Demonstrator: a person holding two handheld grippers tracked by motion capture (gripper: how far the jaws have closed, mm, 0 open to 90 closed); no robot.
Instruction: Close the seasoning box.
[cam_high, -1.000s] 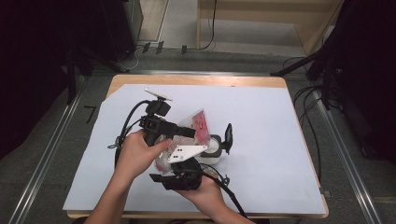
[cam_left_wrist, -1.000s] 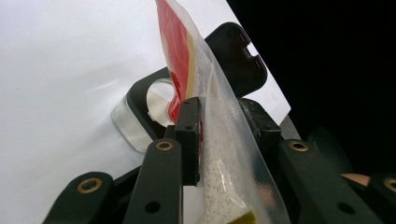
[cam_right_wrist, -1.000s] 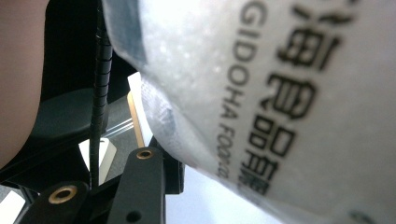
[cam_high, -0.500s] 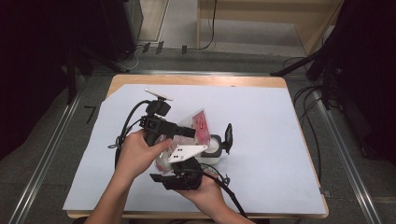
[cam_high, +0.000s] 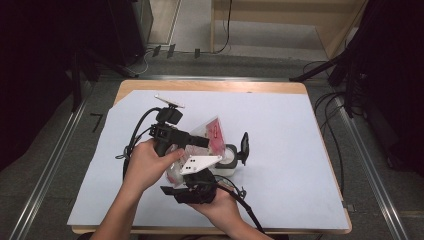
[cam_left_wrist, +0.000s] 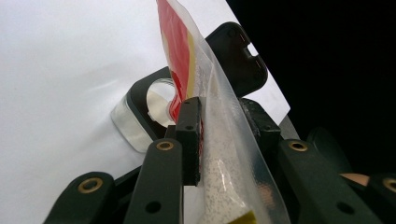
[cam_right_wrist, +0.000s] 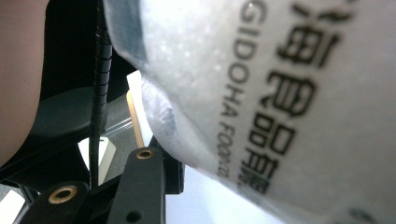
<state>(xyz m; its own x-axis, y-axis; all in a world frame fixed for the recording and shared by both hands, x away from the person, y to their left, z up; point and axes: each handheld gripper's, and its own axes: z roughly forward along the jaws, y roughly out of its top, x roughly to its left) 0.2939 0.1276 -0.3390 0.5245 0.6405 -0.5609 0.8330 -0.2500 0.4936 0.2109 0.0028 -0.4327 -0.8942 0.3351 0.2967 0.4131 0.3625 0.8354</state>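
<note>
Held up over the white sheet (cam_high: 300, 150) that covers the table, just above and to the left of a small clear container (cam_high: 227, 156) with a black hinged lid (cam_high: 244, 145) standing open: a soft plastic pouch (cam_high: 212, 134), clear with red and yellow print. Pinched near its lower edge by the left gripper (cam_left_wrist: 219, 135), both pads pressed flat on the film and the pouch rising slack and tilted between them toward the container (cam_left_wrist: 140, 116). Gripped lower down by the right gripper (cam_high: 192, 176), with only one jaw visible in its own view and the pouch (cam_right_wrist: 280, 93) pressed close against the lens, so no telling from there whether the pads bite; from above, apparently closed on the bottom of the bag. Likely light, limp and slippery: thin film, prone to crumple, fold and slide out of a loose pinch, and easily torn at the seams if the two grippers pull apart. Best taken by a flat sealed edge or corner, not the bulging middle. Plain from the left gripper view and not from above: fine speckled contents inside and the open mouth of the container right behind. Readable in the right gripper view alone: black printed lettering on the film. Clear from the high view alone: both hands close together, left hand (cam_high: 147, 167) over the right.
</note>
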